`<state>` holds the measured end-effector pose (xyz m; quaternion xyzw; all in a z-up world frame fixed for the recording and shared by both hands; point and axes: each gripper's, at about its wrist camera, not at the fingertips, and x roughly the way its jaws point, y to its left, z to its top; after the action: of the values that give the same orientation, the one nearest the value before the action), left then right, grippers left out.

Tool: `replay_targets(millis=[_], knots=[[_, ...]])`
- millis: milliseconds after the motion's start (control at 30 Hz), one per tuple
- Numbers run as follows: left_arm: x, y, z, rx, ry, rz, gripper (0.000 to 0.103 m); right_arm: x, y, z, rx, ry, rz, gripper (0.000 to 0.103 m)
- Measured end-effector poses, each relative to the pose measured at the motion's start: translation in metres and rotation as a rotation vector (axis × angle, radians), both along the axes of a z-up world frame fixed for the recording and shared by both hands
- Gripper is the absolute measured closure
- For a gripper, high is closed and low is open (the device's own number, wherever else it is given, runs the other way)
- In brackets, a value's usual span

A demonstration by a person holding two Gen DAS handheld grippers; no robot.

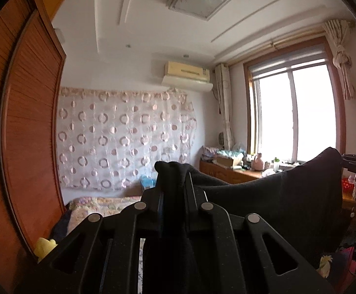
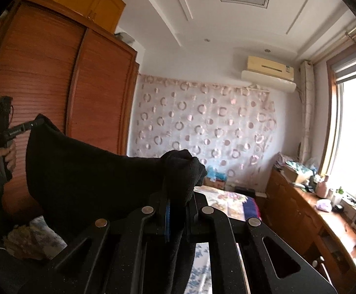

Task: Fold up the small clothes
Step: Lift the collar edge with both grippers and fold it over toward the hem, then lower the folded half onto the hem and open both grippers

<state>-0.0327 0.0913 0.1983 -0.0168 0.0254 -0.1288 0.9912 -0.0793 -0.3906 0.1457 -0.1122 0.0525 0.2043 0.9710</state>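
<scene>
Two grippers share one black garment (image 1: 276, 196), held up in the air between them, well above the bed (image 2: 227, 203); the cloth sags in a shallow curve from one grip to the other. Left gripper (image 1: 174, 178): jaws clenched on a bunched corner of the garment, fabric poking out above the fingertips and hanging down between the fingers. Right gripper (image 2: 180, 186): jaws likewise pinched tight on the opposite corner, a wad of black cloth swelling over the tips. From the right wrist view, the left gripper shows at the far left edge, a hand (image 2: 5, 156) wrapped around its handle, the garment's far corner touching its tip; from the left wrist view, the right gripper is partly visible at the right edge, beside the raised corner of cloth. Background: wooden wardrobe (image 2: 55, 78) on the left; patterned curtain (image 1: 124, 137) across the far wall; air conditioner (image 1: 187, 76) above it; bright window (image 1: 293, 112) on the right, cluttered wooden counter (image 2: 307, 210) beneath it.
</scene>
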Motion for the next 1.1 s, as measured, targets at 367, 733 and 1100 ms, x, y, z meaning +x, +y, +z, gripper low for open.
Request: replay_targets(millis=[367,733,1100], knots=[[0.123,-0.034,-0.077,0.047,0.205,0.041,0.090,0.103,0.024,-0.040,-0.028,0.160,-0.096,0.095],[0.245,-0.065,-0.147,0.107,0.402,0.062,0.090,0.242,0.056,-0.055,-0.091,0.370,-0.181,0.095],[0.311,-0.082,-0.186,0.157,0.521,0.071,0.090,0.323,0.063,-0.044,-0.102,0.492,-0.199,0.095]])
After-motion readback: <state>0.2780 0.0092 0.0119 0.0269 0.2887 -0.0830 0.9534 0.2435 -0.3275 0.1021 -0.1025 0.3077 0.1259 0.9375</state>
